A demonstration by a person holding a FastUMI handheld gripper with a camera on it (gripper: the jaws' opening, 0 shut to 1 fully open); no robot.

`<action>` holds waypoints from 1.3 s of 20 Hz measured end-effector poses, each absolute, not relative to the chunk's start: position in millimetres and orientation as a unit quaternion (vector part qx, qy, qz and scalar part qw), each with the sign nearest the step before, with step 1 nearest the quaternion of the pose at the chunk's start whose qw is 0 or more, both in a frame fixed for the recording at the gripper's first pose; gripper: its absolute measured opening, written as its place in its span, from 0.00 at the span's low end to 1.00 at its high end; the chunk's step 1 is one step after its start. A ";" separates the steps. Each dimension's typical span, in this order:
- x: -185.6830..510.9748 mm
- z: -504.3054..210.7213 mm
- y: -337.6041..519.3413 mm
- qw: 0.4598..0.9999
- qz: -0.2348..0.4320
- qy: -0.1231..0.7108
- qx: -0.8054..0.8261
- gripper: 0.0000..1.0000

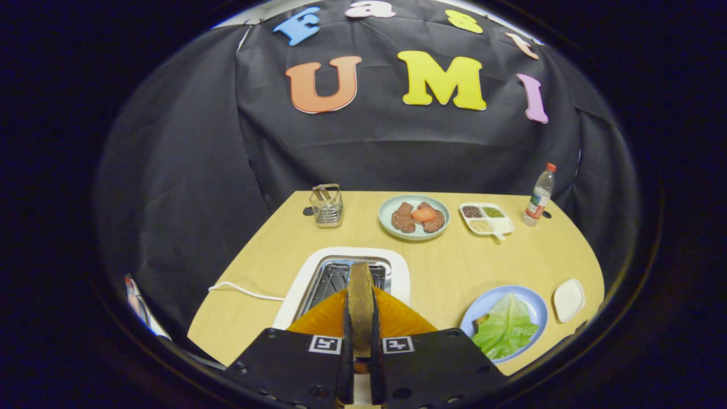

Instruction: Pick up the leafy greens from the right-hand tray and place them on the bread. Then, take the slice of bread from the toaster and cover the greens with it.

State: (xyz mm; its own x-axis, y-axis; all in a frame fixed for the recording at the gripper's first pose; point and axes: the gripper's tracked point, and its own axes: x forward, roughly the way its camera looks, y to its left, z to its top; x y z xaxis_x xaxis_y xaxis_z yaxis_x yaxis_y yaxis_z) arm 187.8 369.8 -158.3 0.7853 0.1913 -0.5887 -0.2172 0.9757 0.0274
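My gripper (360,295) is shut on a slice of bread (360,278), held upright and edge-on between both fingers. The slice stands just above the slot of the white toaster (400,267), which lies straight ahead of the fingers. To the right of the fingers, a green lettuce leaf (505,329) lies on a blue plate (533,301). A brown corner of bread (480,322) peeks out from under the leaf's left side.
Beyond the toaster are a wire rack (326,205), a plate of meat patties with a tomato slice (414,217), a divided tray of seeds (487,218) and a bottle (539,196). A small white dish (569,300) sits right of the blue plate. The toaster's cable (244,291) runs left.
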 end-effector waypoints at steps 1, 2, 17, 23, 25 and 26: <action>187.5 -149.6 372.1 0.948 0.110 0.298 -0.024 0.11; 188.0 -140.2 372.3 0.952 0.108 0.284 -0.030 0.12; 158.5 -6.7 314.7 0.981 0.095 0.170 -0.013 0.11; 175.4 -65.9 248.8 0.977 0.053 0.208 -0.004 0.11; 181.5 -94.6 228.2 0.974 0.040 0.223 -0.018 0.11; 182.5 -109.4 221.4 0.971 0.036 0.233 -0.022 0.11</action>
State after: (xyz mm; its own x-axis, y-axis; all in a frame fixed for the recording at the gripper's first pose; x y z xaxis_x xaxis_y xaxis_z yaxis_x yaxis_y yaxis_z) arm 182.5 221.4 -109.4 0.8885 0.0604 -0.4549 -0.0814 0.9963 -0.0265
